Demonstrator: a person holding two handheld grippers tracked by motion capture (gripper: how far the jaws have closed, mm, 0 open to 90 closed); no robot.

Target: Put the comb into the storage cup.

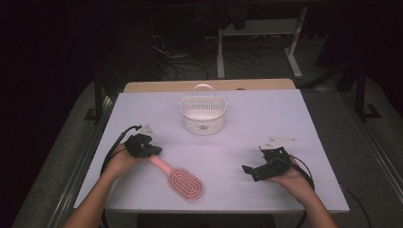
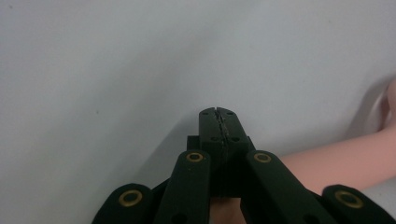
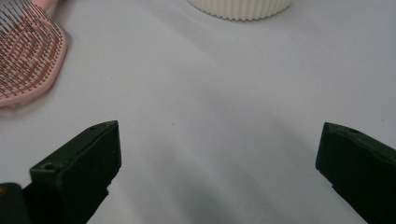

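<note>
A pink hairbrush (image 1: 185,183) lies bristles up on the white table (image 1: 266,118), its handle pointing up and left toward my left gripper (image 1: 154,151). In the left gripper view that gripper (image 2: 218,112) is shut, pads pressed together with nothing visible between them, and the pink brush handle (image 2: 336,158) runs in from the right and passes under the jaws. My right gripper (image 1: 253,159) rests at the table's right, open and empty; in the right gripper view (image 3: 217,163) its jaws stand wide apart, facing the brush head (image 3: 25,51).
A white slotted basket (image 1: 203,114) with an upright handle stands at the middle back of the table; its ribbed wall (image 3: 240,7) shows at the top of the right gripper view. Beyond the table are a dark floor, cables and desk legs.
</note>
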